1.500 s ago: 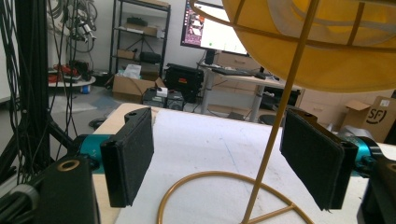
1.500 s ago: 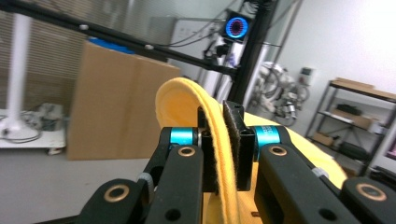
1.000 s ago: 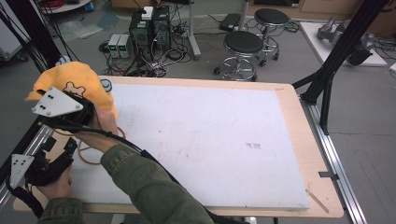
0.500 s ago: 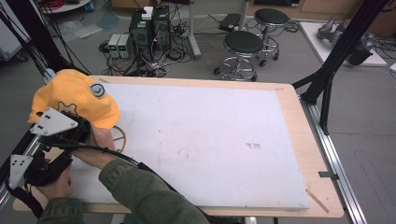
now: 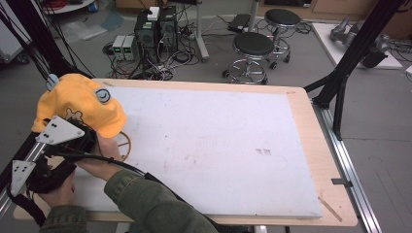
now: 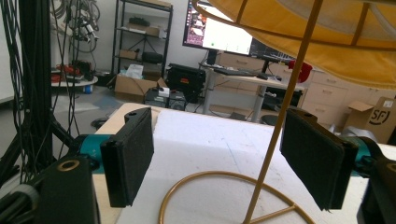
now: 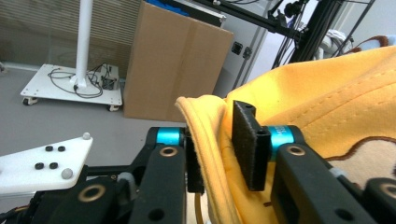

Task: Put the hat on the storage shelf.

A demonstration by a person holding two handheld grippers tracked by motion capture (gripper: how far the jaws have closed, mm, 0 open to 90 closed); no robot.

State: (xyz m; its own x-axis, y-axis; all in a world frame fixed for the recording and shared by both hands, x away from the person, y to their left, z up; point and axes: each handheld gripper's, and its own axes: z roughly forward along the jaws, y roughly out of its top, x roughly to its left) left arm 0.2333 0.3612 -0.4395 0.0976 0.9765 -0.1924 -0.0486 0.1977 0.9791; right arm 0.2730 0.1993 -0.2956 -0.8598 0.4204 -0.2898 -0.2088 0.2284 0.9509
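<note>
A yellow cap [image 5: 77,104] with a cartoon patch sits on a gold wire stand [image 5: 124,145] at the table's left end. My right gripper [image 5: 90,133] reaches across to the cap's near edge. In the right gripper view the cap's rim [image 7: 210,140] hangs between the jaws of the right gripper [image 7: 219,135], which have just been opening. One pad [image 7: 250,144] stands clear of the cloth. My left gripper [image 5: 53,170] rests at the near left corner. In the left gripper view its jaws [image 6: 224,158] stand wide open around the stand's upright rod [image 6: 285,107], not pressing it, under the cap [image 6: 299,28].
The white board [image 5: 218,145] on the wooden table stretches bare to the right. Behind the table stand two black stools [image 5: 252,48] and computer boxes [image 5: 155,29] with cables. Black frame posts [image 5: 350,63] rise at the right, and more at the left.
My right gripper has come down toward the near side with the cap's edge. The cap has settled lower and spread over the stand. The left gripper has stayed put.
</note>
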